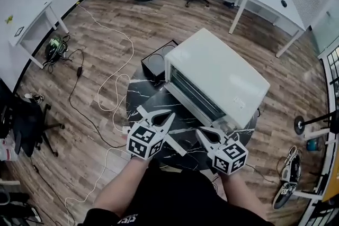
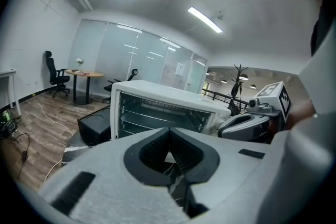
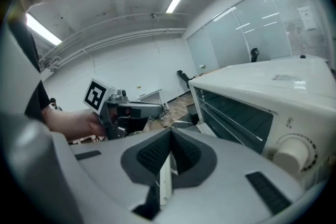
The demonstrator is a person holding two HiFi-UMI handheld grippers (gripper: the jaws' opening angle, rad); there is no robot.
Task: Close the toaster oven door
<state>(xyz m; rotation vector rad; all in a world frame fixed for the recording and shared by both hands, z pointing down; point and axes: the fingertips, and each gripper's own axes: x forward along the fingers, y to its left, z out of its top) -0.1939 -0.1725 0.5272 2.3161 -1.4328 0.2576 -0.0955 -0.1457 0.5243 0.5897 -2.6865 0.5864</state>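
The toaster oven [image 1: 220,74] fills the bench's [image 1: 136,93] far right edge. Its dropped door [image 1: 184,123] is partly hidden behind my left gripper [image 1: 168,115] and right gripper [image 1: 201,132]. Both jaws are together, empty, over the near edge.

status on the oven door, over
Left gripper, right gripper shut, empty. Toaster oven door open, folded down. Black box off door's path.

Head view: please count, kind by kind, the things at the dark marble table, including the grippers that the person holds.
Toaster oven: 1
Black box: 1
Grippers: 2, the left gripper and the right gripper
Total: 4
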